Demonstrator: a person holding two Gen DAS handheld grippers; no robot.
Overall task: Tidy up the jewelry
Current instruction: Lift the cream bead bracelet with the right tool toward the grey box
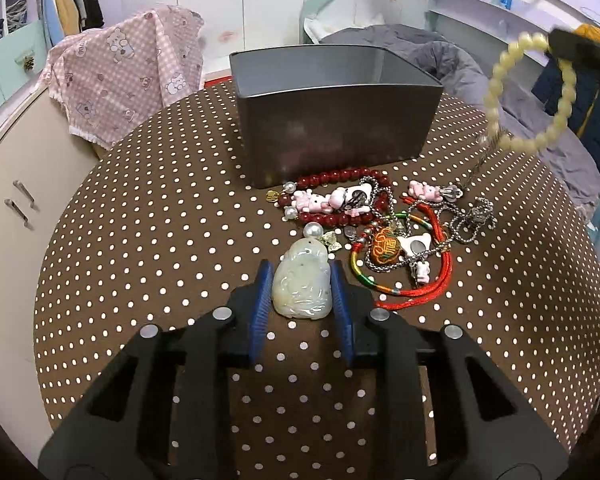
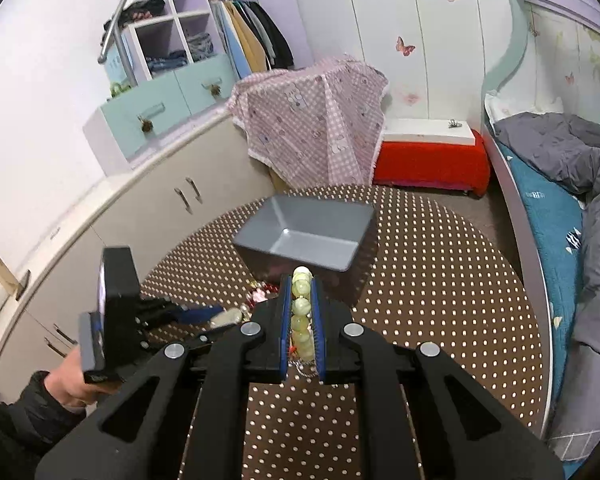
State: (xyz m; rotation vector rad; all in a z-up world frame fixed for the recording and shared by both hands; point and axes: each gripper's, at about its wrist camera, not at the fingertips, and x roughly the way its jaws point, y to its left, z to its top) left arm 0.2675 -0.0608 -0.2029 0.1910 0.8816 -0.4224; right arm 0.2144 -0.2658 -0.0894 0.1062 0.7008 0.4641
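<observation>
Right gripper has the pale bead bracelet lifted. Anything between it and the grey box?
Nothing visible. The bead bracelet hangs clamped in the right gripper, above the table; the grey box ahead is open-topped, looks empty, with clear air between.

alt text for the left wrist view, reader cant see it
The left gripper closes on a pale jade pendant on a polka-dot table. Beyond lie tangled jewelry and a grey box; a yellow bead bracelet hangs upper right.

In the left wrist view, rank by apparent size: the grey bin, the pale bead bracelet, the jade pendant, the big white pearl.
1. Grey bin
2. Pale bead bracelet
3. Jade pendant, though it is nearest the camera, so this ranking is unsure
4. White pearl
</observation>
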